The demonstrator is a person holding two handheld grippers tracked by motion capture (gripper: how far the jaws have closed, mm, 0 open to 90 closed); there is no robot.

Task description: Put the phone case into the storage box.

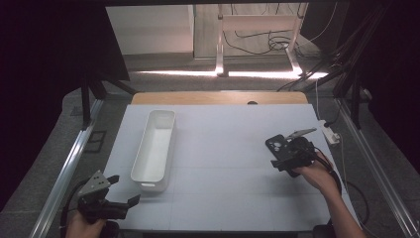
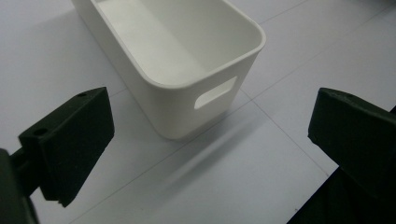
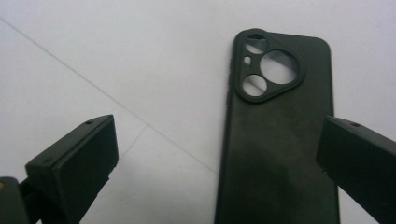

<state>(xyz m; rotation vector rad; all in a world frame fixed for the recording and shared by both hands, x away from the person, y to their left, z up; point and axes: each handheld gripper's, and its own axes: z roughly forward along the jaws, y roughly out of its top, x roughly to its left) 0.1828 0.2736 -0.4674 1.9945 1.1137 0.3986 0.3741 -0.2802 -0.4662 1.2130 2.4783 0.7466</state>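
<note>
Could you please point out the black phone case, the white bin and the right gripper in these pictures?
black phone case (image 3: 280,144): right gripper view, its flat back.
white bin (image 1: 155,148): high view, its inner floor.
right gripper (image 1: 282,159): high view, between its fingertips.

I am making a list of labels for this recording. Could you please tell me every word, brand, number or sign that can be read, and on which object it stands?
None: no readable text in any view.
Black phone case: plain back, camera cut-outs, no brand or number.
White bin: plain walls, no label.
White table cover: thin lines, no writing.
</note>
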